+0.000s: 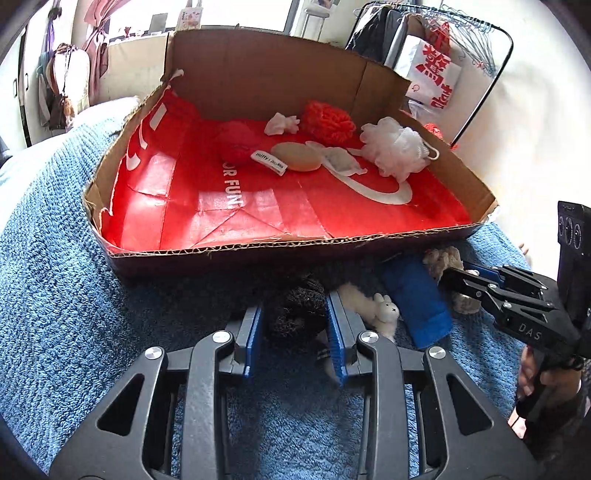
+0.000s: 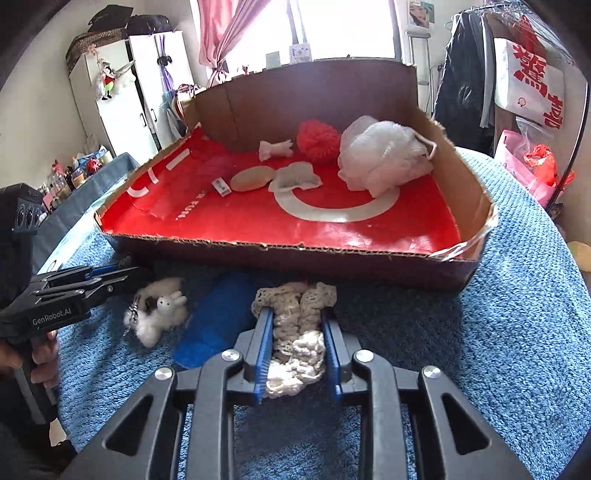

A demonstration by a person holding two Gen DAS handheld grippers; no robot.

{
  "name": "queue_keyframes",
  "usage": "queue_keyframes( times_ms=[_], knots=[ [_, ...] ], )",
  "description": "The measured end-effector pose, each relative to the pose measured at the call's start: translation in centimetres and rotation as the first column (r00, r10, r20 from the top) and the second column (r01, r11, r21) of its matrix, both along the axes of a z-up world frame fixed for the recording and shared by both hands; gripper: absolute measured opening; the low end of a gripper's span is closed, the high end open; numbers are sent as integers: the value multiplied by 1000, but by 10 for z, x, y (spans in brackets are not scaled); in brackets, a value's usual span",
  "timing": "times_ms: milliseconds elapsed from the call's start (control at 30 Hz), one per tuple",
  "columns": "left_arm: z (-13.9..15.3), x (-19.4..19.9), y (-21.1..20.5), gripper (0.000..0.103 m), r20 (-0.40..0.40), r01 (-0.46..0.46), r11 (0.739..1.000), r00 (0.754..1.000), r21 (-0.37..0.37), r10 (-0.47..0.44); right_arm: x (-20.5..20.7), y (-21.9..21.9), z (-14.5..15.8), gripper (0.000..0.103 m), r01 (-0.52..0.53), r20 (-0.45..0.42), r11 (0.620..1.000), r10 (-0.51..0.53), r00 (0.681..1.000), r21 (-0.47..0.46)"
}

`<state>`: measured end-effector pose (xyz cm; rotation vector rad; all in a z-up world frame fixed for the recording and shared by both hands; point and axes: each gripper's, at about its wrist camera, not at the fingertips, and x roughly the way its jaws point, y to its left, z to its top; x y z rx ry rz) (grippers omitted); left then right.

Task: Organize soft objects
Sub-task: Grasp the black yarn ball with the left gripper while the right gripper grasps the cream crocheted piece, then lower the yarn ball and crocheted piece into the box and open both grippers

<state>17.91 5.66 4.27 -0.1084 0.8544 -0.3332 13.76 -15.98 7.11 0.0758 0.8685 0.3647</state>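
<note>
A cardboard box (image 1: 295, 245) with a red lining holds soft items: a white bath pouf (image 1: 393, 147), a red pouf (image 1: 327, 120), a tan sponge (image 1: 295, 157) and white cloths. My left gripper (image 1: 295, 314) is shut on a black knitted item (image 1: 295, 308) on the blue blanket before the box. My right gripper (image 2: 297, 325) is shut on a cream crocheted item (image 2: 297, 332), also in front of the box (image 2: 295, 254). A white plush rabbit (image 1: 384, 314) and a blue cloth (image 1: 417, 299) lie between the two grippers.
A blue knitted blanket (image 1: 74, 277) covers the surface under everything. A clothes rack with a red-and-white bag (image 2: 532, 81) stands at the back right. White cabinets (image 2: 122, 96) stand at the back left. A pink curtain (image 2: 225, 29) hangs by the window.
</note>
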Motion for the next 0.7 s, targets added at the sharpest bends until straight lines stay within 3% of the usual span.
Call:
queue_keyframes(
  times_ms=[233, 367, 700],
  knots=[
    [21, -16, 1, 29, 69, 10, 1000, 998, 5, -10, -12, -9, 30, 27, 19, 80, 999, -22, 997, 36],
    [34, -21, 2, 29, 108, 17, 1000, 994, 4, -18, -10, -12, 29, 27, 29, 71, 998, -33, 997, 47],
    [44, -24, 1, 29, 126, 22, 1000, 992, 9, -23, -1, -16, 50, 27, 42, 121, 997, -49, 991, 63]
  ],
)
